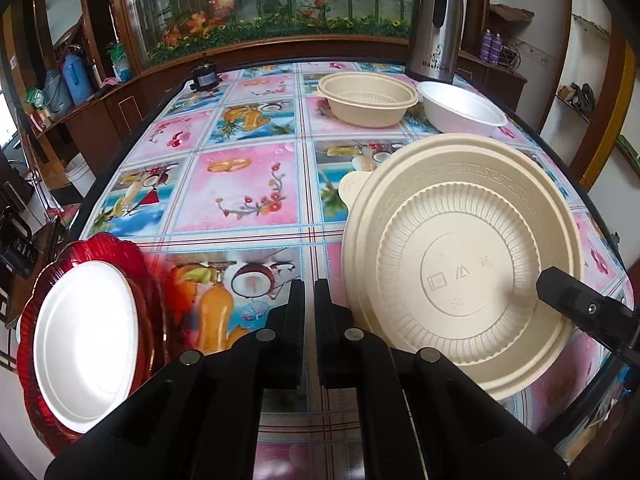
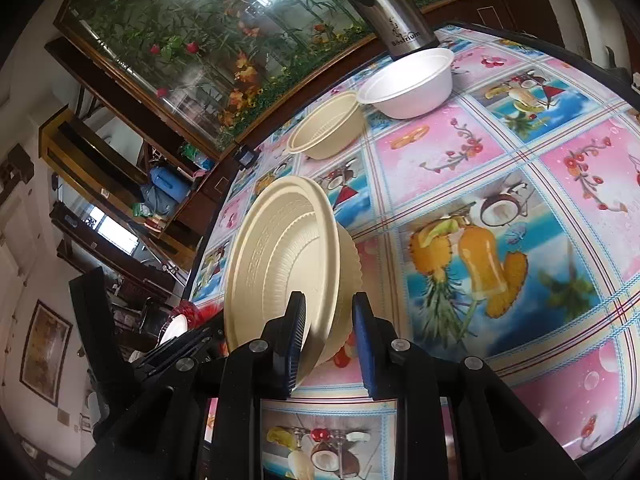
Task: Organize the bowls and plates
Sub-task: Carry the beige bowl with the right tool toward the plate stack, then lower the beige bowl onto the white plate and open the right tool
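A beige ribbed bowl [image 2: 280, 264] is lifted off the table and tipped on edge, my right gripper [image 2: 330, 320] shut on its rim. In the left wrist view the same beige bowl [image 1: 460, 264] faces the camera with its inside, and one right finger [image 1: 568, 296] lies across its rim. My left gripper [image 1: 309, 296] is shut with nothing in it, over the tablecloth between that bowl and a white plate [image 1: 86, 340]. The white plate rests on a red scalloped plate [image 1: 112, 248] at the near left. Another beige bowl [image 1: 366, 98] and a white bowl [image 1: 460, 108] stand at the far end.
A steel thermos jug [image 1: 436, 24] stands behind the far bowls. A small black object [image 1: 204, 76] sits at the table's far left edge. The flowered tablecloth [image 1: 240, 184] covers the table, and a wooden cabinet with a glass picture lies beyond.
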{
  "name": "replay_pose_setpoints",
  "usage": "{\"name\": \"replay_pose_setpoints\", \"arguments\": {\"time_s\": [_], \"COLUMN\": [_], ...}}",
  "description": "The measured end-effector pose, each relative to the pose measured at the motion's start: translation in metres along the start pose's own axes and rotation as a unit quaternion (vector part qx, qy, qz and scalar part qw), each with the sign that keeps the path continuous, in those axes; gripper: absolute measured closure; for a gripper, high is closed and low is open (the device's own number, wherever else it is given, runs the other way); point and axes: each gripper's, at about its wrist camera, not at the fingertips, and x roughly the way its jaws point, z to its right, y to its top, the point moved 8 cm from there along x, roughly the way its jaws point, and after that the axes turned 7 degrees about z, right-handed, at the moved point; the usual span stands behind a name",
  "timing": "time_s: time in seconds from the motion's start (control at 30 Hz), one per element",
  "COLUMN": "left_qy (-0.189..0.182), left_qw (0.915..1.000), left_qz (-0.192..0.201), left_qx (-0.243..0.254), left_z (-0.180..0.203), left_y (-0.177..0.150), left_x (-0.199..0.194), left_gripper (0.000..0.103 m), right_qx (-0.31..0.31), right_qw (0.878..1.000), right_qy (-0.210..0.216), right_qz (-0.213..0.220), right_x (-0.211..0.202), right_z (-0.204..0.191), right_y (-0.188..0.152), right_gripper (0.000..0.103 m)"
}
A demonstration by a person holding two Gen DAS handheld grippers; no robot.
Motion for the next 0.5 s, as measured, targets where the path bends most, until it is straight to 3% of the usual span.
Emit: {"name": "replay_pose_setpoints", "arguments": {"time_s": [0.5], "left_qy": [0.008], "left_qw": [0.9989], "left_qz": [0.036], "left_qx": [-0.031], "left_z": [-0.046], "left_y": [0.01], "left_x": [-0.031], "left_gripper": [0.1], "right_qx": [-0.035], "right_qw": [0.999], "right_qy": [0.023], "right_qz": [0.007], "right_x": [-0.004], "right_z": [-0.049], "right_y": [-0.001], "right_gripper": [0.078]}}
